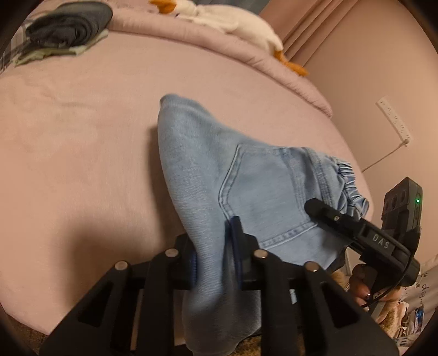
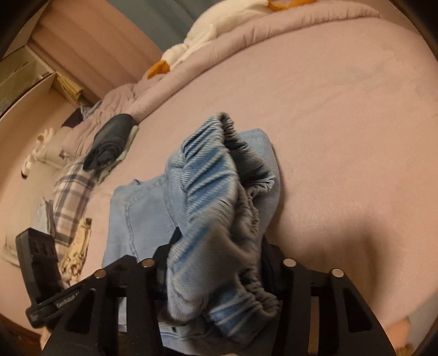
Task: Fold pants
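Note:
Light blue denim pants (image 1: 232, 175) lie folded over near the front edge of a pink bed (image 1: 82, 137), back pocket up. My left gripper (image 1: 216, 252) is shut on a fold of the leg fabric, which hangs down between the fingers. My right gripper (image 2: 219, 263) is shut on the bunched elastic waistband (image 2: 216, 191), lifted over the pants (image 2: 137, 216). The right gripper also shows in the left wrist view (image 1: 356, 227) at the waistband end. The left gripper shows at the left edge of the right wrist view (image 2: 41, 263).
A pile of dark folded clothes (image 1: 65, 30) sits at the bed's far corner, with a plaid cloth (image 2: 71, 197) beside it. A white plush goose (image 1: 232, 24) lies on the rolled pink duvet (image 1: 191, 32) at the back. A wall (image 1: 369, 82) stands on the right.

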`<control>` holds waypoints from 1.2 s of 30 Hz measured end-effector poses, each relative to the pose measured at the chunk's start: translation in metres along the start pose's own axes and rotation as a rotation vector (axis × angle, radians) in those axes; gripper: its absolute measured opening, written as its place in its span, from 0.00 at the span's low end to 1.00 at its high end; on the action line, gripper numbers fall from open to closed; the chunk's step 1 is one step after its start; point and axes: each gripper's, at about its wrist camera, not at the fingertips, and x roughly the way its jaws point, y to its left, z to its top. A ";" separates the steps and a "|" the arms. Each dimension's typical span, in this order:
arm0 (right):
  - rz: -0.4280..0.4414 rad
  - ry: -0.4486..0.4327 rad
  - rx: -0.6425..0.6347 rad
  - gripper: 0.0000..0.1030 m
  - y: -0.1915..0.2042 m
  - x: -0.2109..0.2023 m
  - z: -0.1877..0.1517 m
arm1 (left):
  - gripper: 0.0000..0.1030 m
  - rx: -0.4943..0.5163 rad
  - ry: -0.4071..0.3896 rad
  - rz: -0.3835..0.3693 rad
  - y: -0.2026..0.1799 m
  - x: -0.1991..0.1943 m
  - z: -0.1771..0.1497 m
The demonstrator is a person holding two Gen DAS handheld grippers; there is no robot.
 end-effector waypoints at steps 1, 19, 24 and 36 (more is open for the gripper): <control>0.005 -0.011 -0.008 0.46 0.006 -0.004 0.002 | 0.15 0.012 -0.013 0.003 -0.003 -0.007 0.002; -0.016 -0.080 -0.172 0.45 0.088 0.014 0.079 | 0.18 0.125 -0.182 0.114 0.015 -0.031 0.078; -0.048 -0.058 -0.179 0.46 0.077 0.046 0.080 | 0.19 0.096 -0.140 0.158 0.034 0.001 0.086; -0.103 0.072 -0.088 0.47 0.045 0.089 0.071 | 0.24 0.048 -0.041 0.195 0.060 0.037 0.085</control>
